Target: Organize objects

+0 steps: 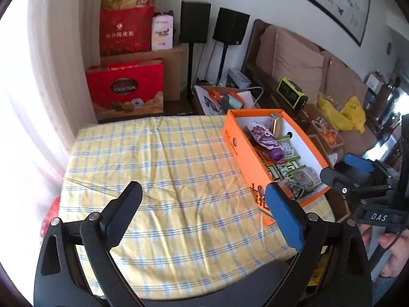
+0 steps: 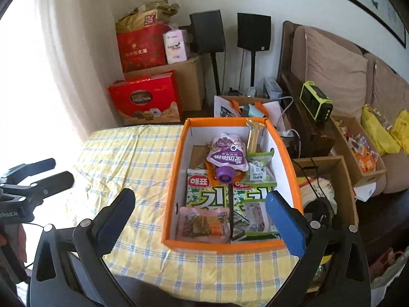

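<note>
An orange box (image 2: 173,179) (image 1: 237,151) stands on the right side of a table with a yellow checked cloth (image 1: 153,166) (image 2: 133,158). Inside lie a purple spouted pouch (image 2: 227,153) (image 1: 265,138), a gold pack (image 2: 253,133), green seaweed packs (image 2: 207,192), a small green packet (image 2: 258,168) and a pink packet (image 2: 202,222). My right gripper (image 2: 200,197) hovers open over the box's near end, holding nothing. My left gripper (image 1: 202,192) is open and empty above the bare cloth, left of the box. Each gripper shows at the edge of the other's view, the right (image 1: 345,174) and the left (image 2: 51,174).
Red gift boxes (image 1: 125,89) and cardboard cartons are stacked in the far corner beside two black speakers on stands (image 1: 195,21). A brown sofa (image 1: 299,61) on the right carries a green device (image 2: 315,101), yellow bags (image 2: 378,130) and open cartons (image 2: 329,174). A bright window is at left.
</note>
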The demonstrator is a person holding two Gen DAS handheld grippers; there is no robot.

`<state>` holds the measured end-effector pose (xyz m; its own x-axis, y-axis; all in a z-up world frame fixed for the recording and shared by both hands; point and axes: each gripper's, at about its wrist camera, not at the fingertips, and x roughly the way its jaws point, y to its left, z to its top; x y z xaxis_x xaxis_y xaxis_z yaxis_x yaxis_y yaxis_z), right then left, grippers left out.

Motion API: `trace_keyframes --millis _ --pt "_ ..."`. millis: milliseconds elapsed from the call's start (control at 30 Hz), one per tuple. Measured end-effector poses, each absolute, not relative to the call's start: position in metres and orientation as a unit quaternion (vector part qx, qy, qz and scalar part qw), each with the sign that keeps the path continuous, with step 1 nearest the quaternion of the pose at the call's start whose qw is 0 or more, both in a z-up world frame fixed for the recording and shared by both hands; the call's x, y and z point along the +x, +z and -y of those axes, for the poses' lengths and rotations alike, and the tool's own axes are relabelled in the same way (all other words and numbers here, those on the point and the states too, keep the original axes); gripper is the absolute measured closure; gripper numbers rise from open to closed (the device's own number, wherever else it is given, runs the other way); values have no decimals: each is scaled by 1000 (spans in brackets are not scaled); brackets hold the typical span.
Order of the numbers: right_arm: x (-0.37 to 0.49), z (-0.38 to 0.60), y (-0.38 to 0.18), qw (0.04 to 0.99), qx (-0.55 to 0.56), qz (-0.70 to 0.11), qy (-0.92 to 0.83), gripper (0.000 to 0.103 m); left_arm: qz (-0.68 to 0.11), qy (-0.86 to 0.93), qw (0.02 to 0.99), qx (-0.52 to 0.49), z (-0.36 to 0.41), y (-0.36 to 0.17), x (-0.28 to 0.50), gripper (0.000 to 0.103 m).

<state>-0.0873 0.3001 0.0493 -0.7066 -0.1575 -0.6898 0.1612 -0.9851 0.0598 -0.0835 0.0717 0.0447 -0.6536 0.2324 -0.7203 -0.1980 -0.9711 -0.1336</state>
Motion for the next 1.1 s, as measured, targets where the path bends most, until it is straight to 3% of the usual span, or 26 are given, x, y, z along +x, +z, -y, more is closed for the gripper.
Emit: trace_keyframes --millis 167,1100 --pt "-71 -294 53 89 365 -1 -927 0 20 919 107 -380 -64 48 -63 0" --pt "19 -264 64 94 328 -7 -940 0 36 934 49 -351 -32 55 32 0"
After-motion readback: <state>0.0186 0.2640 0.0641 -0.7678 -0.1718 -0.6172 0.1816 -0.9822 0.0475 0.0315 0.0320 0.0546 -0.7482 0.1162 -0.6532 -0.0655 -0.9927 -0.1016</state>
